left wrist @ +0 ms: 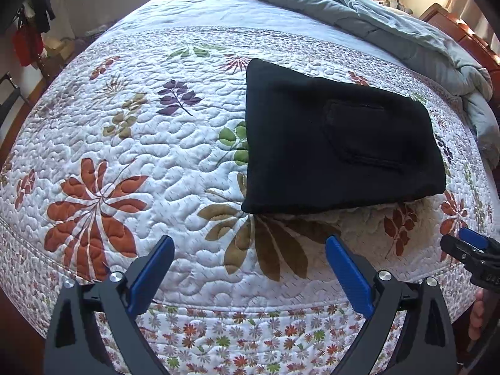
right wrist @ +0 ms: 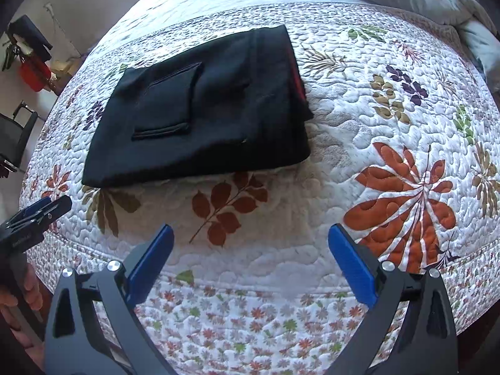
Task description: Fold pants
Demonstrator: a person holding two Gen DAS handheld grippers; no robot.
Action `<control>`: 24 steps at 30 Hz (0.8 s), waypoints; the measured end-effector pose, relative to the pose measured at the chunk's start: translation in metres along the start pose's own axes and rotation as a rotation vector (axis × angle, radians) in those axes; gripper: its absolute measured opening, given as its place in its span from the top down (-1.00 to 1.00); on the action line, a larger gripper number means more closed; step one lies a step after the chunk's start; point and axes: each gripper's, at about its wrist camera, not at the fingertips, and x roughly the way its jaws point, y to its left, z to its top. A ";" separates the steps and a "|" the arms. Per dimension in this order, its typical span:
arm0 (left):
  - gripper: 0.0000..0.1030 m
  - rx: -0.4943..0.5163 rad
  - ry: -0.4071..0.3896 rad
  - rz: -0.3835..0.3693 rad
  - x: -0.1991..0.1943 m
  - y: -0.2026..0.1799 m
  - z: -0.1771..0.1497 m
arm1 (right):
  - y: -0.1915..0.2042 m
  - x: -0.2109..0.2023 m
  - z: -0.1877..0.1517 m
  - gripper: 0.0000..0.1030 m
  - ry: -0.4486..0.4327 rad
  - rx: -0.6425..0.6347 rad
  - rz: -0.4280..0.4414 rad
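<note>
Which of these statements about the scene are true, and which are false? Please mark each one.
1. The black pants lie folded in a compact stack on the quilt. True.
2. The left gripper is shut on the pants. False: its jaws stand open with only the quilt between them.
3. The right gripper is open and holds nothing. True.
4. The pants hang over the edge of the bed. False: they lie wholly on top of it.
5. A patch pocket faces up on the pants. True.
6. The grey-green comforter covers the pants. False: it lies bunched beyond them, apart.
</note>
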 end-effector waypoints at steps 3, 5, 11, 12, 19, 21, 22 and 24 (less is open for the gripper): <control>-0.89 0.011 -0.013 0.006 -0.009 -0.004 -0.002 | 0.007 -0.004 -0.002 -0.91 -0.001 -0.013 0.010; -0.89 0.017 -0.019 0.009 -0.014 -0.006 -0.003 | 0.012 -0.007 -0.002 -0.91 -0.003 -0.024 0.011; -0.90 0.043 -0.037 0.024 -0.027 -0.015 -0.007 | 0.021 -0.019 -0.002 -0.91 -0.020 -0.020 0.020; -0.90 0.047 -0.042 0.027 -0.031 -0.017 -0.008 | 0.022 -0.021 -0.002 -0.91 -0.024 -0.021 0.020; -0.90 0.070 -0.054 0.034 -0.040 -0.025 -0.011 | 0.026 -0.027 -0.004 -0.91 -0.025 -0.019 0.020; -0.90 0.072 -0.055 0.040 -0.042 -0.027 -0.011 | 0.027 -0.028 -0.004 -0.91 -0.026 -0.020 0.019; -0.90 0.073 -0.055 0.041 -0.043 -0.027 -0.012 | 0.027 -0.028 -0.004 -0.91 -0.027 -0.021 0.017; -0.90 0.072 -0.056 0.045 -0.043 -0.027 -0.012 | 0.027 -0.028 -0.004 -0.91 -0.025 -0.019 0.013</control>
